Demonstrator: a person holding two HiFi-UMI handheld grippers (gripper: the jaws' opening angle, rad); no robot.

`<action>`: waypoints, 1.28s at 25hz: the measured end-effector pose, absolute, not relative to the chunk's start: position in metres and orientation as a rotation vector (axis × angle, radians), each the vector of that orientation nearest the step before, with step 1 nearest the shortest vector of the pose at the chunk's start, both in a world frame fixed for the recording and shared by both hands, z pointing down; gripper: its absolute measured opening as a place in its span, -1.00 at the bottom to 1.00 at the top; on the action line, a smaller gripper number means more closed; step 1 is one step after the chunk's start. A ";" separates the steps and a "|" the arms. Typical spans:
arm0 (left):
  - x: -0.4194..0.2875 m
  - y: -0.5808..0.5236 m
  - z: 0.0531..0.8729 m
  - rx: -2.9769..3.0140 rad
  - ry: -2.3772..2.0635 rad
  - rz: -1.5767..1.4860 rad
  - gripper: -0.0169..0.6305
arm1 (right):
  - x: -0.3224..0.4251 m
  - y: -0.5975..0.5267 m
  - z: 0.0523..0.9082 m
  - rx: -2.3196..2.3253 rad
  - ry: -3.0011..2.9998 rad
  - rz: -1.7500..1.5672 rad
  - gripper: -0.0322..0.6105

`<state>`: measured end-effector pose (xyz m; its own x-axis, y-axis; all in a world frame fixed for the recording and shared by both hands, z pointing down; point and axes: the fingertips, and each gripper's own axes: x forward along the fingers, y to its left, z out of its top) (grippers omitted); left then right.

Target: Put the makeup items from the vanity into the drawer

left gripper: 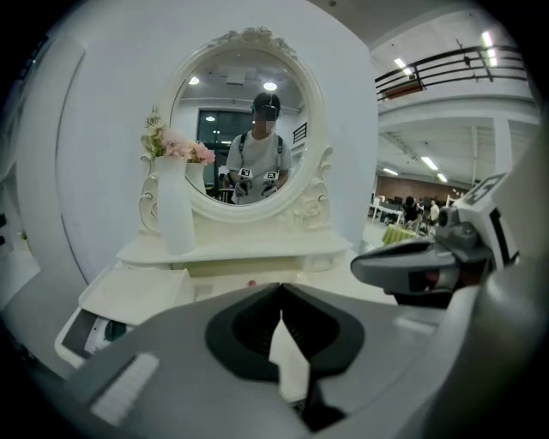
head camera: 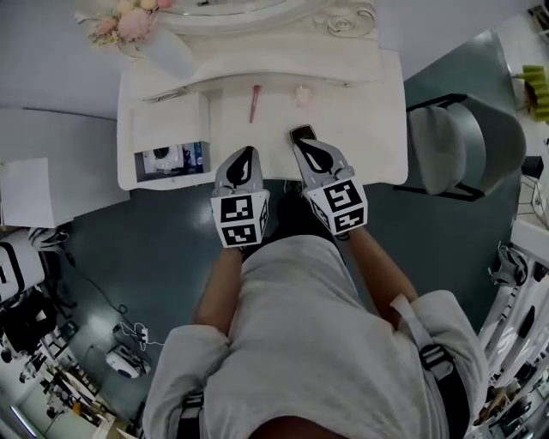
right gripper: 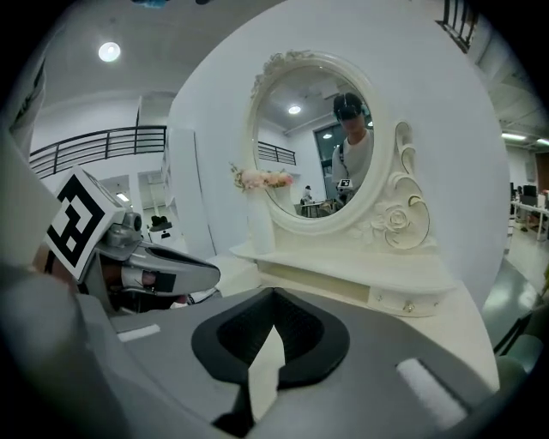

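Left gripper (head camera: 246, 154) and right gripper (head camera: 304, 146) sit side by side over the front edge of the desk (head camera: 369, 111) in the head view, each with its jaws pressed together and nothing between them. A dark flat case (head camera: 303, 133) lies just beyond the right gripper's tip, near the front edge. A red stick (head camera: 255, 103) lies toward the middle of the desk, and a pale pink item (head camera: 301, 94) rests to its right, apart from it. At the desk's front left corner the drawer (head camera: 169, 160) stands pulled open with a few things inside, too small to tell. A white vase (head camera: 167, 53) with pink flowers (head camera: 129, 21) stands at the back left corner, and a grey chair (head camera: 463, 146) sits off the right edge. In the left gripper view the jaws meet at their tips and are empty. The red stick (left gripper: 251, 282) shows as a small spot on the desk beyond them, the open drawer (left gripper: 90, 330) is low on the left, and the oval mirror (left gripper: 244, 129) reflects the person. In the right gripper view the jaws are likewise closed on nothing, with the left gripper (right gripper: 206, 276) alongside and the mirror (right gripper: 317, 141) at the desk's back edge.
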<state>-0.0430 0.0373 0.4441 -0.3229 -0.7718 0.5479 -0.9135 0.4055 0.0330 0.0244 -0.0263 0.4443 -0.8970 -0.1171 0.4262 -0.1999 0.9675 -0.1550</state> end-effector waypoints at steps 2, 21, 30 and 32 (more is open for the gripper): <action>-0.051 0.027 0.451 1.406 -2.178 0.404 -0.94 | 0.017 -0.039 0.454 0.217 -2.679 0.297 -0.90; -0.106 -0.023 0.517 1.364 -2.010 0.525 -0.94 | -0.020 -0.088 0.498 0.293 -2.577 0.366 -0.90; -0.129 -0.049 0.556 1.323 -1.890 0.634 -0.94 | -0.019 -0.102 0.508 0.347 -2.532 0.424 -0.90; -0.133 -0.055 0.563 1.317 -1.869 0.658 -0.94 | -0.022 -0.106 0.509 0.355 -2.528 0.433 -0.90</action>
